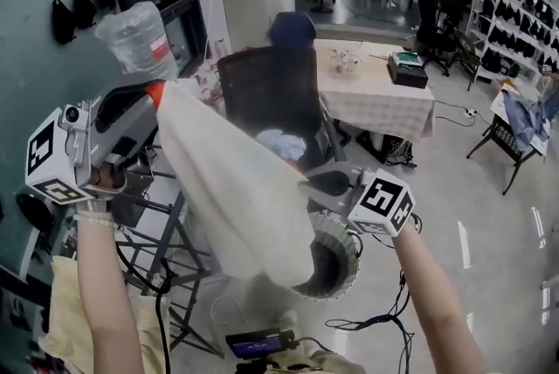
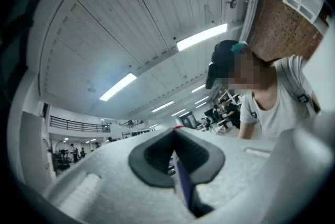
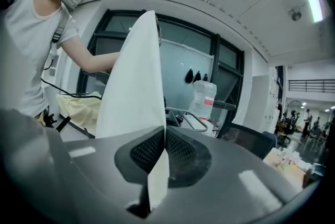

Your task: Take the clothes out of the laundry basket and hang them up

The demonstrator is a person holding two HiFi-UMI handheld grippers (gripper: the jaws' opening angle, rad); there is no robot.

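Nearest, the laundry basket [image 1: 339, 269] stands on the floor just below the right gripper [image 1: 307, 183]; its inside is hidden behind the white garment [image 1: 236, 189]. That garment hangs stretched in the air between both grippers. The right jaws are closed flat on one edge, and the left gripper [image 1: 155, 94] pinches the other end, jaws together. A dark metal frame [image 1: 179, 250] crowds the left side. Behind, a black chair [image 1: 262, 93] holds a pale blue bundle [image 1: 281, 142]. Farther back stands a clothed table [image 1: 384, 106]; bare glossy floor [image 1: 498, 224] opens to the right.
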